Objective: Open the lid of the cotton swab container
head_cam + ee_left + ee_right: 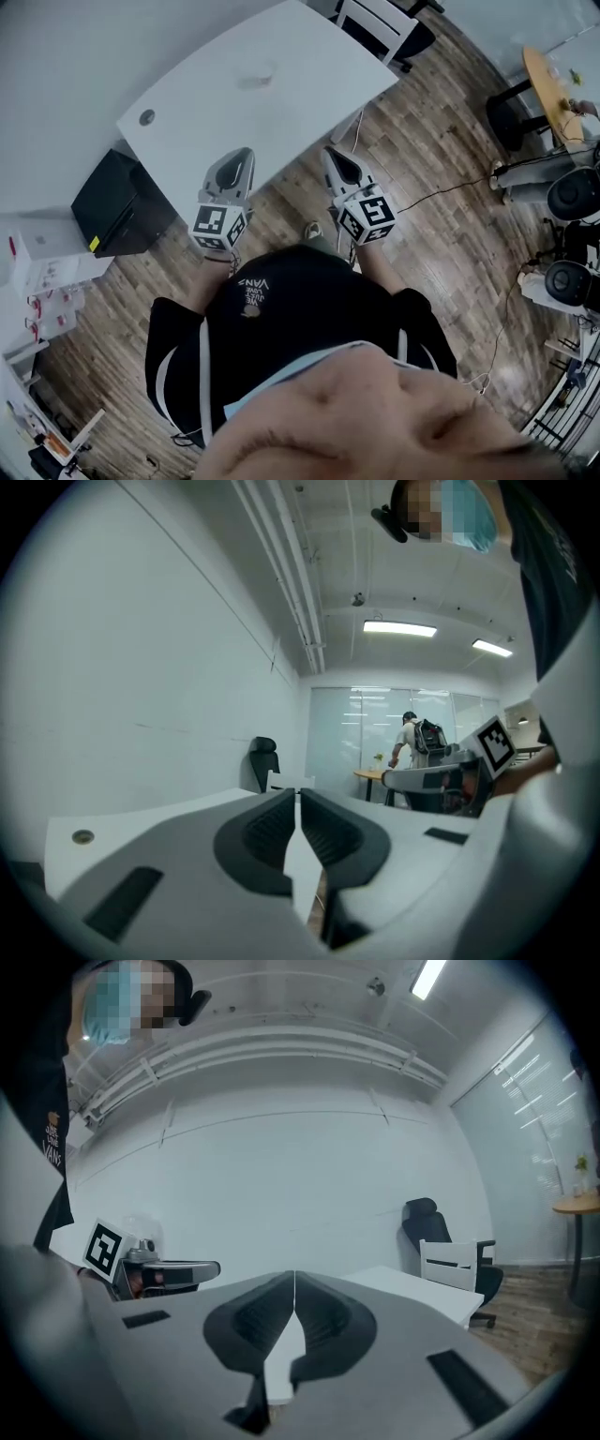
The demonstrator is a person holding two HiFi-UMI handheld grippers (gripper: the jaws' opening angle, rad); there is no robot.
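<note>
1. Two tools were held level and side by side in front of the person. The left tool (244, 155) and the right tool (332, 155) each had their jaws pressed together on nothing, as both gripper views showed.
2. Out on the white bench (319, 56), the cotton swab container (255, 75) showed only as a faint, see-through smudge, well apart from both tools. Its long axis, its facing and its lid could not be made out.
3. Seen from the head view, the bench's near edge ran slantwise. The left tool's tip lay over that edge and the right tool's tip just at it, and bare top lay all round the container.
4. Wooden floor (441, 141) lay open to the right, and a black box (117, 202) stood at the bench's left corner.
5. Neither gripper view showed the container.
</note>
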